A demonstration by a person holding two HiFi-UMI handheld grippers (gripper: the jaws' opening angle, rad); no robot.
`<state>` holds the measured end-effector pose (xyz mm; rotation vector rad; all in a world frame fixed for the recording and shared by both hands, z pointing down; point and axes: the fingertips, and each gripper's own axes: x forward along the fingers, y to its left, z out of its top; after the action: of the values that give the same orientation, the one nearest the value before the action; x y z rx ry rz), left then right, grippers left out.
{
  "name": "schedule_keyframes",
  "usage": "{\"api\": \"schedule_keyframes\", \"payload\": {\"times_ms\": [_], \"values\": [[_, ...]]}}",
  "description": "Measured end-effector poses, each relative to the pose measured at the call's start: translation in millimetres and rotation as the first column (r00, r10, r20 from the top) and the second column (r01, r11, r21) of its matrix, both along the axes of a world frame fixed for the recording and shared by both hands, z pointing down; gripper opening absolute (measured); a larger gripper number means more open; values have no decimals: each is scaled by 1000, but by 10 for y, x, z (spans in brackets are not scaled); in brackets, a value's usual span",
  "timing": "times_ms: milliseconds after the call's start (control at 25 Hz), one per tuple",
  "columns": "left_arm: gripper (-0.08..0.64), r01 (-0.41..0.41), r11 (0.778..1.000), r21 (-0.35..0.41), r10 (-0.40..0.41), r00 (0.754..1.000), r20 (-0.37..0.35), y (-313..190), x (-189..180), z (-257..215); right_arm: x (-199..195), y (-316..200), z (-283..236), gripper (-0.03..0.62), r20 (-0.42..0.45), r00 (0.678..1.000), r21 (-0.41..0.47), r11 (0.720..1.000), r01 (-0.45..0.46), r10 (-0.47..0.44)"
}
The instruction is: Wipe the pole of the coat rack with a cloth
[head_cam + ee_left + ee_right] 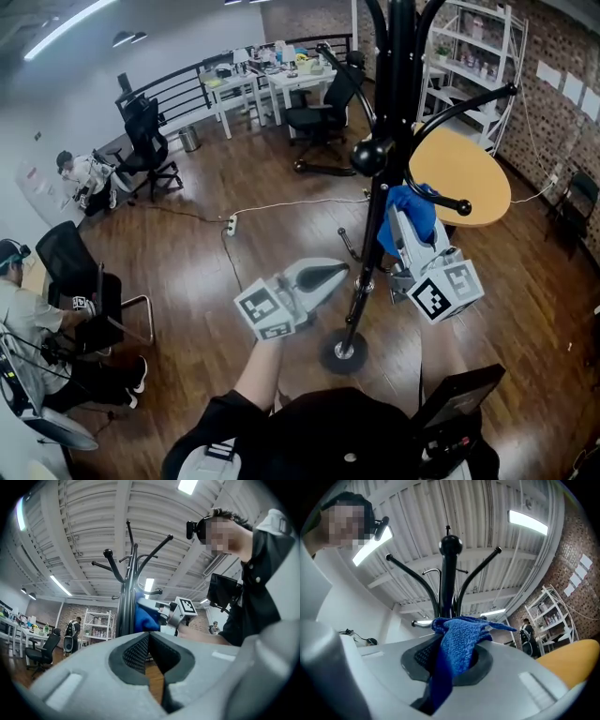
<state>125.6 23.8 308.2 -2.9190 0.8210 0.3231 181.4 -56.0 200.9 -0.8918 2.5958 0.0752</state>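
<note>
The black coat rack pole [375, 220] rises from its round base [343, 352] right in front of me, with hooked arms at the top. My right gripper [401, 220] is shut on a blue cloth [413, 208], which lies against the pole's right side at mid height. In the right gripper view the cloth [457, 646] bulges out of the right gripper [452, 641] with the pole [448, 581] just behind it. My left gripper [341, 273] is shut and empty, its tip just left of the lower pole. The left gripper view shows the left gripper [149, 637], the pole [125, 613] and the cloth [146, 618].
A round yellow table [469, 173] stands just behind the rack on the right. A white shelf [473, 56] lines the brick wall. Black office chairs [323, 108] and desks sit farther back. A power strip [231, 224] with its cable lies on the wood floor. People sit at the left.
</note>
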Motion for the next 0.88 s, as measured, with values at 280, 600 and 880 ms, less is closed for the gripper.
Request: {"api": "schedule_keyframes", "payload": {"times_ms": [280,600,880], "values": [[-3,15,1000,-11,-15,1000,0,-47,-66,20,22,-98,1822,40,-126,991,-305,952,4,-44],[-3,-2,1000,-23,2,1000,4,-65,19,32,-21,-39,2936,40,-198,971,-560,828,1,-135],[-3,16,1000,-26,-16,1000,4,-80,-52,49,31,-56,1074,40,-28,999,-232,972,33,-41]]}}
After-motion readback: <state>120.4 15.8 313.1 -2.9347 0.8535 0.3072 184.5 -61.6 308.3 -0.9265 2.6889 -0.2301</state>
